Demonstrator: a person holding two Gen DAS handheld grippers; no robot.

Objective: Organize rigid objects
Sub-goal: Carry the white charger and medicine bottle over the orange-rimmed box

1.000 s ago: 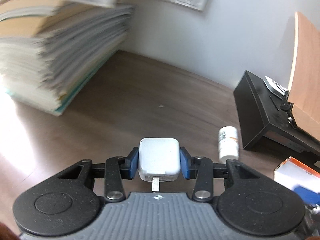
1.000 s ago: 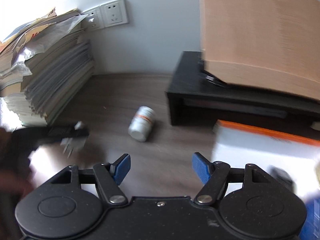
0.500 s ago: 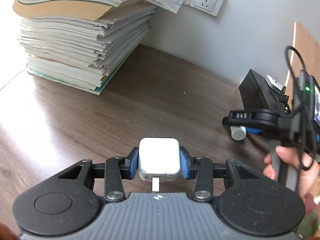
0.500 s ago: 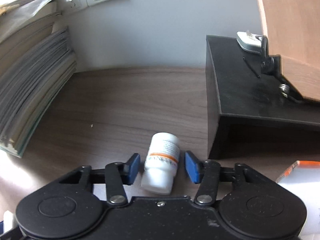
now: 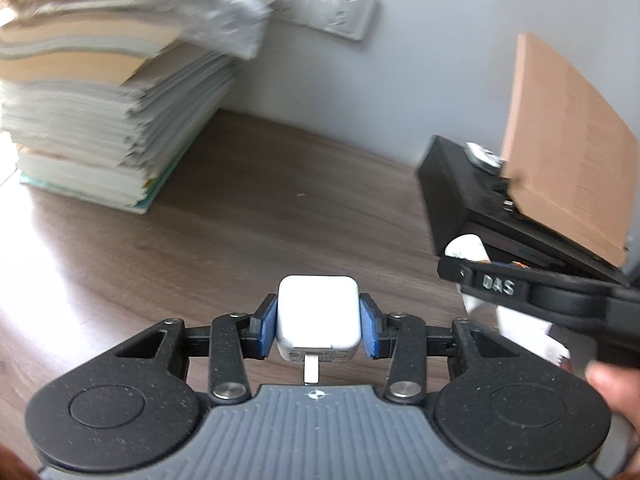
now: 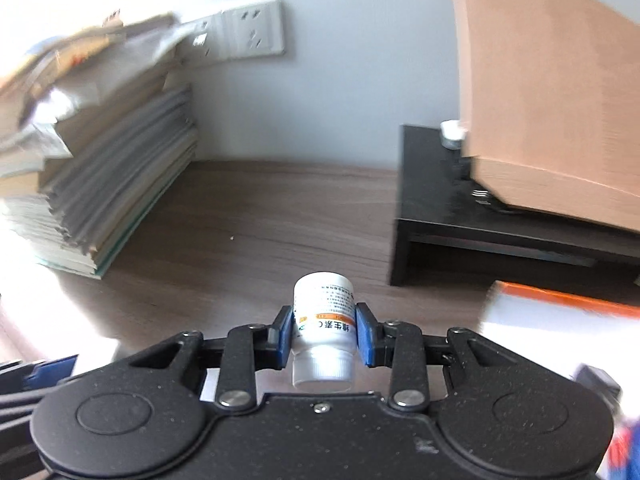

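My left gripper (image 5: 318, 326) is shut on a white cube-shaped charger (image 5: 317, 314), its metal plug end facing the camera, held above the wooden desk. My right gripper (image 6: 323, 334) is shut on a white pill bottle (image 6: 324, 320) with an orange band and printed label, cap toward the camera, lifted off the desk. In the left wrist view the right gripper's black body (image 5: 536, 292) shows at the right edge with the white bottle (image 5: 466, 248) in front of it and a person's fingers (image 5: 612, 384) below.
A tall stack of books and papers (image 5: 100, 112) stands at the left against the wall with sockets (image 5: 340, 12). A black riser (image 6: 480, 208) at the right carries a brown cardboard box (image 6: 552, 112) and a small silver item (image 6: 452, 134). An orange-edged white box (image 6: 560, 320) lies before it.
The right gripper went from open to shut on the pill bottle and lifted it off the desk. The left gripper kept the charger and shifted, so the right gripper now shows closer at its right.
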